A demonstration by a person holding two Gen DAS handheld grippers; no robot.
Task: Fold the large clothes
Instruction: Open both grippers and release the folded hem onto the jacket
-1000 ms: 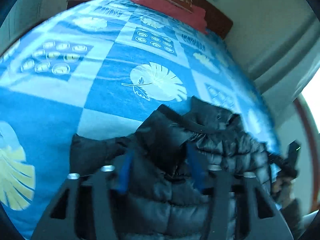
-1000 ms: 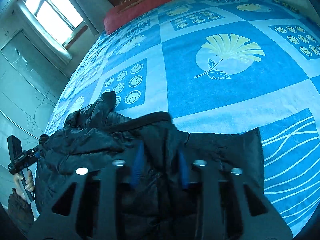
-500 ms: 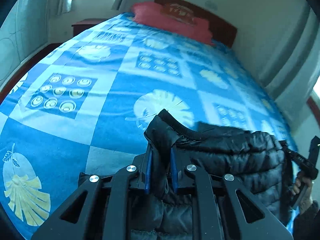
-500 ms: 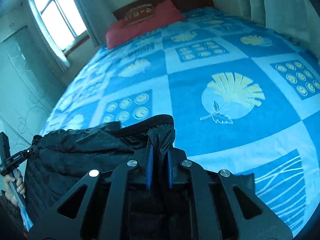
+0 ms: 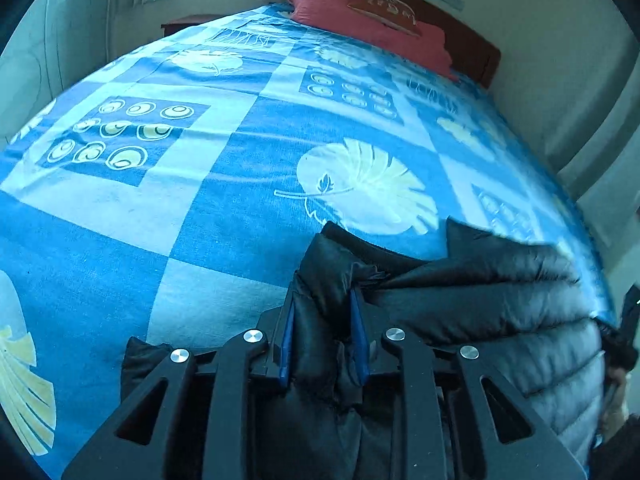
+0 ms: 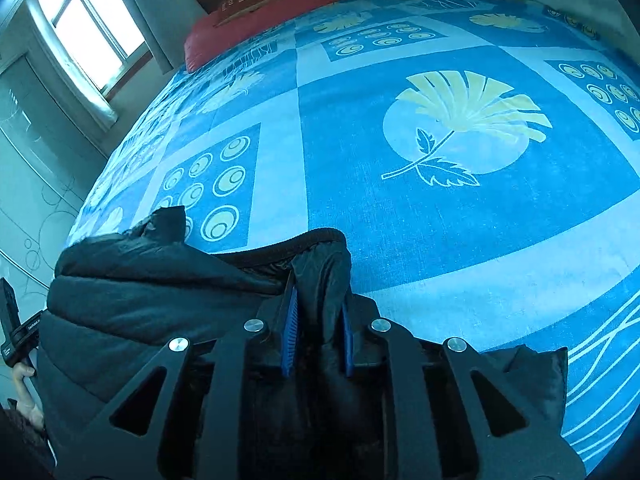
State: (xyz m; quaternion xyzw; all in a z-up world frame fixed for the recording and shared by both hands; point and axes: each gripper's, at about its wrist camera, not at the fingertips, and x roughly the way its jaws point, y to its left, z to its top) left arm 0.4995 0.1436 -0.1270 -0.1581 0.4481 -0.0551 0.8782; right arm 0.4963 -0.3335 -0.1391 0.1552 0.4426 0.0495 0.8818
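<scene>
My gripper frames hide the black puffer jacket (image 5: 480, 304) at the bedspread's (image 5: 224, 208) near edge, left gripper (image 5: 322, 336) and right gripper (image 6: 318, 330) easing open around its folds, open bed beyond.

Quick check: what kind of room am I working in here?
A bedroom, by the look of it: a large bed with a blue patterned bedspread, a red pillow against a wooden headboard, and a window beside it.
</scene>
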